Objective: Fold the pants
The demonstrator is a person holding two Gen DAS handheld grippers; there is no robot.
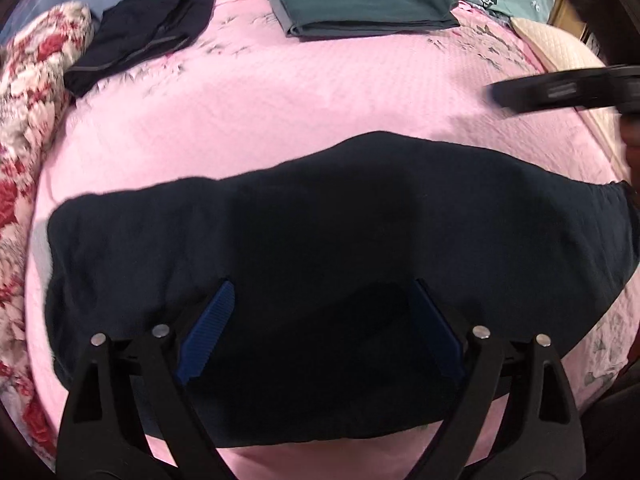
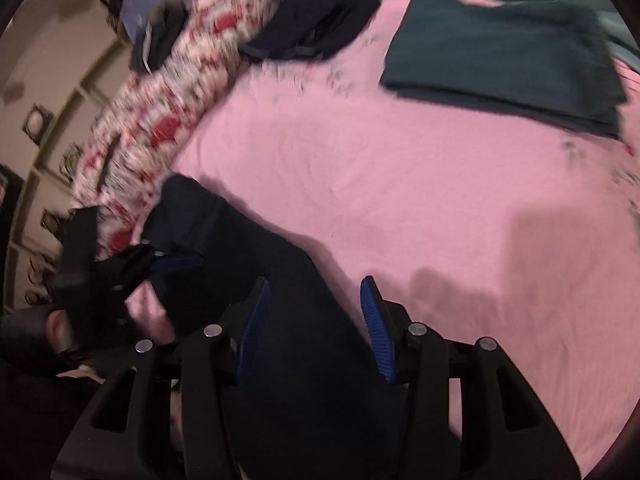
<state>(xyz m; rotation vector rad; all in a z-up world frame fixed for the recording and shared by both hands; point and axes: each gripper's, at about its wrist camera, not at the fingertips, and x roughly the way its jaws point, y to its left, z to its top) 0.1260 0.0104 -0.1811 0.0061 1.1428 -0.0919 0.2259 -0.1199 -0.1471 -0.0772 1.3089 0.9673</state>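
No readable writing is seen. The dark pants [image 1: 320, 240] are spread on the pink bed [image 1: 280, 112]. The left gripper [image 1: 320, 320] is held wide open above them, gripping nothing. The right gripper [image 2: 314, 320] is half open over the fabric, nothing clamped.

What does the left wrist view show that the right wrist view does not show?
Only the left wrist view shows a cream quilted pillow at the far right, and the dark pants spread wide across the pink bedspread.

Only the right wrist view shows a wall with framed pictures and the left hand-held gripper from outside, at the pants' far end.

Both show the folded teal garment, the folded dark garment, the red floral blanket, and open blue pads over the pants.
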